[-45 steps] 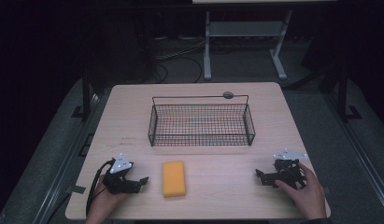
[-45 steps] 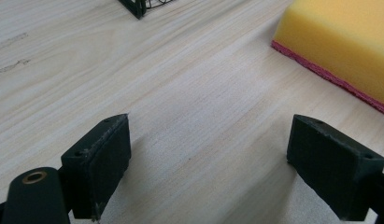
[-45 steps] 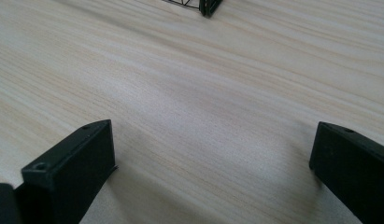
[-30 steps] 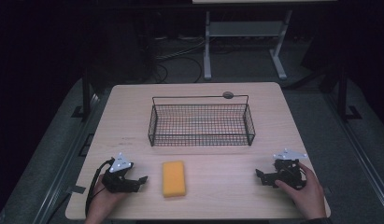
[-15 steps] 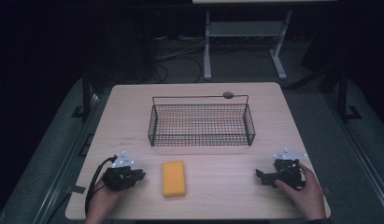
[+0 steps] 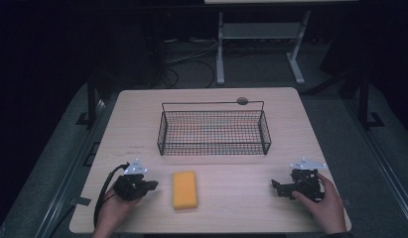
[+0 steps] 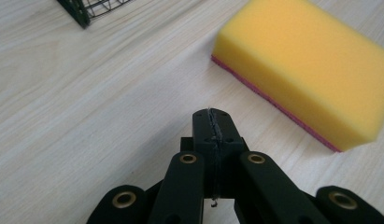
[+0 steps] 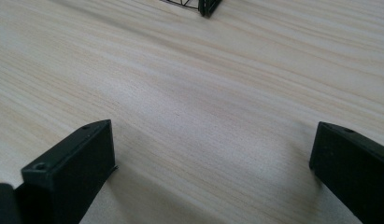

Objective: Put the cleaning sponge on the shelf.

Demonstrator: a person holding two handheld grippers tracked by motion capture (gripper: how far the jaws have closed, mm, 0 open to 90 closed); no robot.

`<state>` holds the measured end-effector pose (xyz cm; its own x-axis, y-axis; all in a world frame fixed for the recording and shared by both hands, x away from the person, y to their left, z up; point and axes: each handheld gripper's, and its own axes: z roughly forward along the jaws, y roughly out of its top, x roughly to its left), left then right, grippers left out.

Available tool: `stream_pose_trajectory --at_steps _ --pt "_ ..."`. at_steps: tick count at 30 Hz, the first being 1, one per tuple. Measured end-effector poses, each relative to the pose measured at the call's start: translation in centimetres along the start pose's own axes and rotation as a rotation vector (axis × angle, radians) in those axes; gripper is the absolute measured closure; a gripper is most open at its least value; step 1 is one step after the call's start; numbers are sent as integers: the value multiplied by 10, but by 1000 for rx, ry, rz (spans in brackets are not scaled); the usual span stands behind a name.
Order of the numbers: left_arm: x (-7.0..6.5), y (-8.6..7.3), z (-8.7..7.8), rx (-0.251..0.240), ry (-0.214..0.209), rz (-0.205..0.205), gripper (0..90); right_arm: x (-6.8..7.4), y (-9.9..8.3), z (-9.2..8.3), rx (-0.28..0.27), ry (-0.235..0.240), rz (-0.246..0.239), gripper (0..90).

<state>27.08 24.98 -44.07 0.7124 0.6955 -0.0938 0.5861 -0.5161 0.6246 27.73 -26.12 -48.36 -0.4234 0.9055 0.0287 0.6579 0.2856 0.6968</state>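
- Near the table's front edge, the yellow sponge lies flat between the two grippers.
- Just left of it, the left gripper has just pressed its jaws together on nothing, tips near the sponge but apart from it.
- Well to the right, the right gripper rests with jaws spread wide over bare wood.
- Behind the sponge stands the wire basket.

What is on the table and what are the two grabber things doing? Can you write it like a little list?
table: light wood
sponge: yellow with a pink underside, lying flat near the front edge
basket: black wire, nothing inside, behind the sponge
left gripper: just closed its jaws on nothing, pointing toward the sponge, not touching it
right gripper: jaws wide apart, nothing between them, low over bare wood
small round thing: dark, behind the basket, too small to tell
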Motion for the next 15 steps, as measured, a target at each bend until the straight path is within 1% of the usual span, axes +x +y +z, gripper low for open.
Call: stream_pose_trajectory --at_steps 2,8,13,15 --pt "0 1 0 -2 -2 1 896 0 0 0 0 0 0 0" --pt "-4 9 4 -11 -19 6 896 0 0 0 0 0 0 0" --pt "-8 18 13 0 -30 25 896 0 0 0 0 0 1 0" --pt "-9 21 15 -4 -31 28 896 0 0 0 0 0 1 0"
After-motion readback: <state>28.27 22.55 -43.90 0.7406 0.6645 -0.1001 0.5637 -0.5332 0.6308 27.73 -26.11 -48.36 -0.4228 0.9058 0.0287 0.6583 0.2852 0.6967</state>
